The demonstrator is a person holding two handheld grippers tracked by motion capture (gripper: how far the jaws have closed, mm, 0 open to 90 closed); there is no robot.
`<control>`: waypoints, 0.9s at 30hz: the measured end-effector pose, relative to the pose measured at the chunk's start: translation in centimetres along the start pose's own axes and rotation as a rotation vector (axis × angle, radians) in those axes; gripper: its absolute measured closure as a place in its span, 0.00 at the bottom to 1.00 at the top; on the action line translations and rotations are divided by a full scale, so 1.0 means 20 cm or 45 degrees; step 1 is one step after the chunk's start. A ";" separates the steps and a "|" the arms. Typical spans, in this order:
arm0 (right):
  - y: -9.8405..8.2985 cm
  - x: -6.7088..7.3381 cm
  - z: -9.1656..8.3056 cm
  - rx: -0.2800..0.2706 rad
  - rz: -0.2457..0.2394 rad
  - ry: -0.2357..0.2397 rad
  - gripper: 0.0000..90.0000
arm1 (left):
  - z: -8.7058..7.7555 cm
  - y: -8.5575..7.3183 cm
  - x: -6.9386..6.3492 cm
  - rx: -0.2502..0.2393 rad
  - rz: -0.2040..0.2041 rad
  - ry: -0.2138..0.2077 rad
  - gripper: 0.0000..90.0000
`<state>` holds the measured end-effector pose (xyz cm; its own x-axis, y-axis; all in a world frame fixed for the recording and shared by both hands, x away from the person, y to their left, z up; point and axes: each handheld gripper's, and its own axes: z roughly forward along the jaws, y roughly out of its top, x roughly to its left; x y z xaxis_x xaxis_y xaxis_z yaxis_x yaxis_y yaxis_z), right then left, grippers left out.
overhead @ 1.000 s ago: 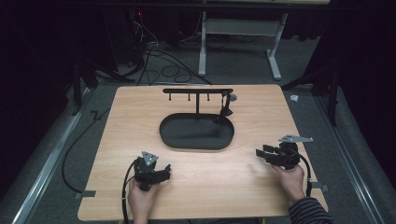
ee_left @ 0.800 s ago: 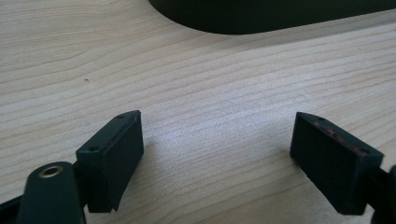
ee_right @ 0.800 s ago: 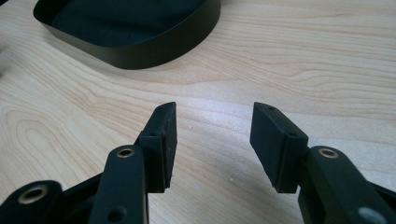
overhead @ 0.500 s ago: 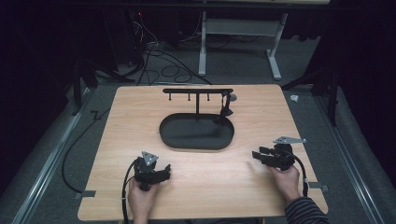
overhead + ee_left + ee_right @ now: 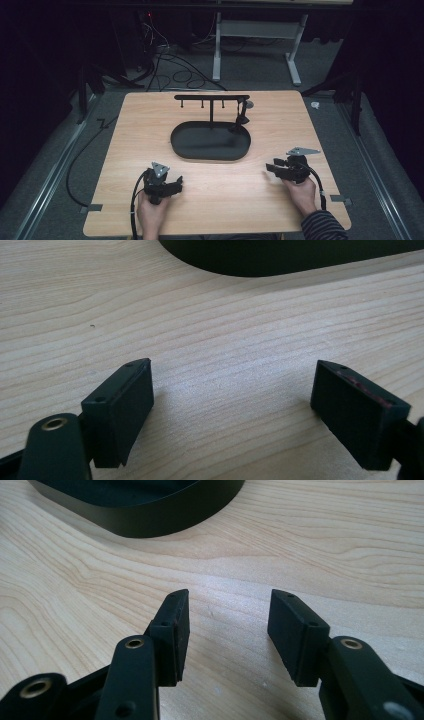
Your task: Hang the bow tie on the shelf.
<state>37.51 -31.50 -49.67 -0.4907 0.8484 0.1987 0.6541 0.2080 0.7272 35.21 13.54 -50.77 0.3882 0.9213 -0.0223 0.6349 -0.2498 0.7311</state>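
On the wooden table (image 5: 225, 200) a black oval tray (image 5: 210, 142) lies in the middle. Behind it stands a black rack (image 5: 211, 98) with several hooks, and a dark item (image 5: 242, 119) hangs at the rack's right end. My left gripper (image 5: 176, 184) rests near the front left, held by a hand, its jaws pointing right. In the left gripper view the left gripper (image 5: 232, 400) is open over bare wood, with the tray's edge (image 5: 280, 260) ahead. My right gripper (image 5: 271, 168) sits at the front right, pointing left. In the right gripper view the right gripper (image 5: 227, 625) is open and empty, with the tray (image 5: 150, 515) ahead on the left.
A small grey round piece (image 5: 249, 104) lies on the table by the rack's right end. Cables trail from both grippers off the near edge. Beyond the far edge are a desk frame (image 5: 255, 45) and floor cables (image 5: 170, 65).
My right gripper has drifted a little to the left and toward the near edge. The left gripper has stayed put.
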 end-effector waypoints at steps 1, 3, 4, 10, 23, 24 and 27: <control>0.00 0.00 0.00 -0.001 -0.007 -0.001 0.59 | 0.00 0.00 0.00 -0.002 -0.001 0.001 0.20; -0.01 0.00 0.01 0.002 -0.010 -0.004 0.59 | 0.00 0.00 0.00 -0.002 -0.001 0.001 0.20; -0.01 0.01 0.01 0.007 -0.008 -0.005 0.59 | 0.00 0.00 0.00 -0.002 -0.001 0.001 0.20; -0.01 0.01 0.02 0.007 -0.025 -0.017 0.59 | 0.00 0.00 0.00 0.000 0.000 0.000 0.20; -0.01 0.04 0.03 0.007 -0.075 -0.048 0.57 | 0.00 0.00 0.00 -0.001 0.000 0.000 0.20; -0.01 0.05 0.03 0.004 -0.108 -0.066 0.56 | 0.00 0.00 0.00 -0.001 -0.001 0.000 0.20; -0.01 0.06 0.04 0.006 -0.135 -0.089 0.55 | 0.00 0.00 0.00 -0.001 0.000 0.000 0.20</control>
<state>37.20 -30.10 -50.15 -0.5159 0.8534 0.0742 0.6034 0.3005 0.7387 35.21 13.54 -50.77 0.3881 0.9213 -0.0225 0.6346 -0.2494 0.7315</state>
